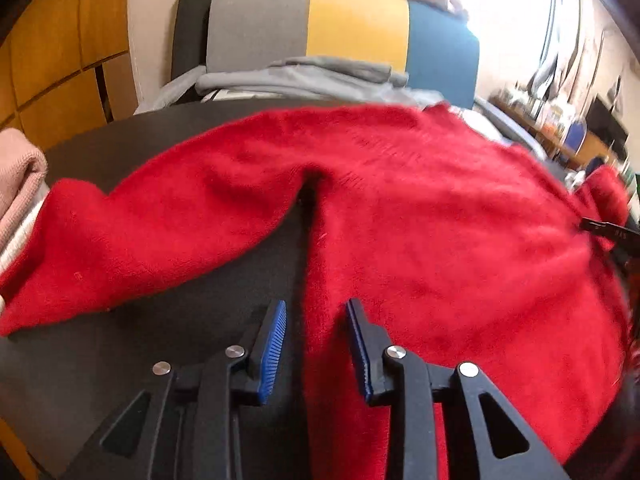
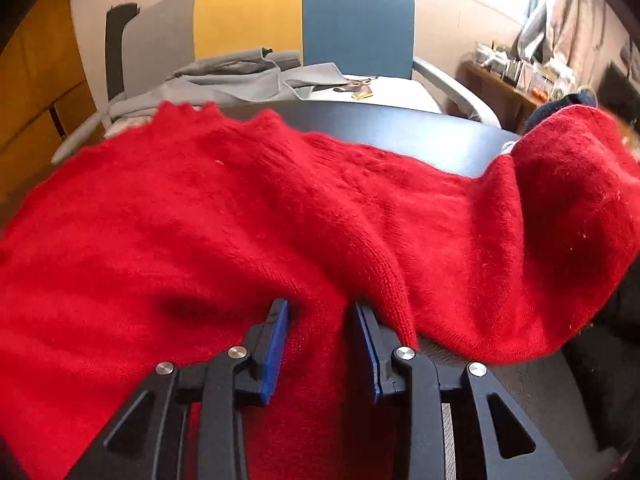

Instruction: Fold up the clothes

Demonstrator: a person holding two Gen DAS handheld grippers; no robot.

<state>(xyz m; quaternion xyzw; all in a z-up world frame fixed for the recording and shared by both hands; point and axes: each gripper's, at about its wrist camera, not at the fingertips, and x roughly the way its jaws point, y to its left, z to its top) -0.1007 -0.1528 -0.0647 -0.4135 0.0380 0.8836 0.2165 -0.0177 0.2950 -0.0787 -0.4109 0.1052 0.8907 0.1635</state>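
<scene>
The red sweater (image 1: 420, 208) is lying spread across the dark round table (image 1: 192, 312), its body flat and one sleeve (image 1: 132, 236) stretching away to the sweater's left, the other sleeve (image 2: 560, 240) bunching up and draping over the table's edge at the sweater's right. I am seeing no fold laid into the body, so I am judging that the sleeves and body are lying as an open garment lies; whether it is about to be folded or is being reopened, I cannot settle.

I am holding my left gripper (image 1: 316, 344) with its blue pads apart, straddling the sweater's near left side edge. My right gripper (image 2: 322, 340) is also standing parted, with a ridge of knit rising between its pads near the sweater's right armpit, not pinched. Beyond the sweater, grey clothing (image 2: 240, 76) is lying on a chair (image 2: 304, 12), and a pink garment (image 1: 20, 176) is sitting at the sweater's far left.
</scene>
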